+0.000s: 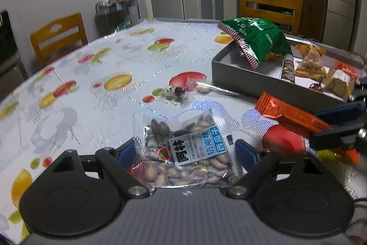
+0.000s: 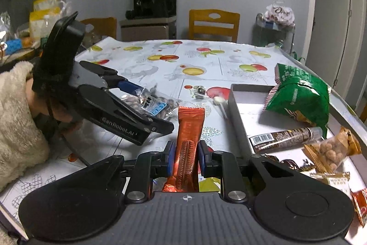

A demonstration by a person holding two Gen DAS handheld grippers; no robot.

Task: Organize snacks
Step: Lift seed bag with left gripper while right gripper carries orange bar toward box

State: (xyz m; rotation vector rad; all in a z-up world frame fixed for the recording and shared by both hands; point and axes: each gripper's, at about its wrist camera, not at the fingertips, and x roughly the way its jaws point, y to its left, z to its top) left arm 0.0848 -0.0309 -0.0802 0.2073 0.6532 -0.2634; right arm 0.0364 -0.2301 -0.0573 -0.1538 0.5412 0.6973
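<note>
My left gripper is shut on a clear packet of watermelon seeds, held just above the tablecloth; both show in the right wrist view, the gripper and the packet. My right gripper is shut on an orange snack bar, which also shows in the left wrist view. A grey tray to the right holds a green bag, a brown tube and several small nut packets.
A small wrapped candy and a clear stick packet lie on the fruit-print tablecloth left of the tray. A red disc lies by the right gripper. Wooden chairs stand around the table.
</note>
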